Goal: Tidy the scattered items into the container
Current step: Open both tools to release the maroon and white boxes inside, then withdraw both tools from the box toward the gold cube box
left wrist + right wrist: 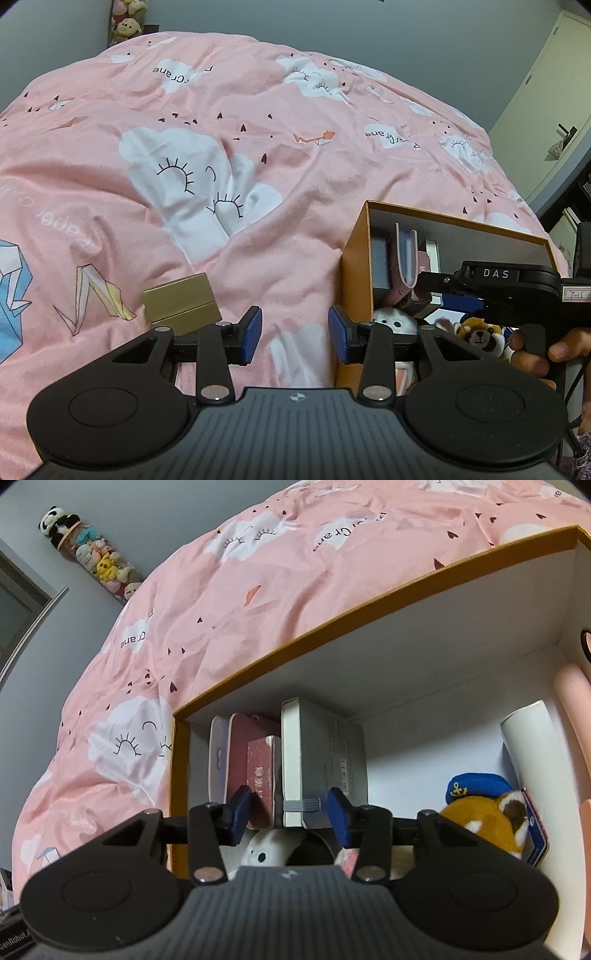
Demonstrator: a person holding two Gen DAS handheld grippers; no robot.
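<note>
My right gripper (290, 812) hangs inside the orange box (362, 607), jaws apart with nothing pressed between the blue pads; the books stand just beyond the tips, so I judge I am at the release end of a placement, with the small dark red book (263, 775) standing free ahead of the gap. My left gripper (295, 332) is over the bed (221, 129), jaws apart and empty, with only pink duvet between them.

The one item I can see outside the box is the gold box (181, 304), lying on the duvet just to the left of and slightly beyond my left jaws, partly hidden by the left finger linkage. The next move, as I read it, is to swing the left gripper leftward, square the jaws to the gold box's short sides and close on it, while the right gripper lifts clear of the container so the two do not meet at the rim.

Counted inside the container: four upright books or notebooks, namely a pale one, a pink one, the small dark red one and a thick grey book (325, 760); one white plush (266, 853) beneath my right jaws; one brown plush with a blue cap (480, 812) to their right; one white cylinder (532, 746); one pink object at the far right edge, too cropped to identify. Outside it: one gold box.
</note>
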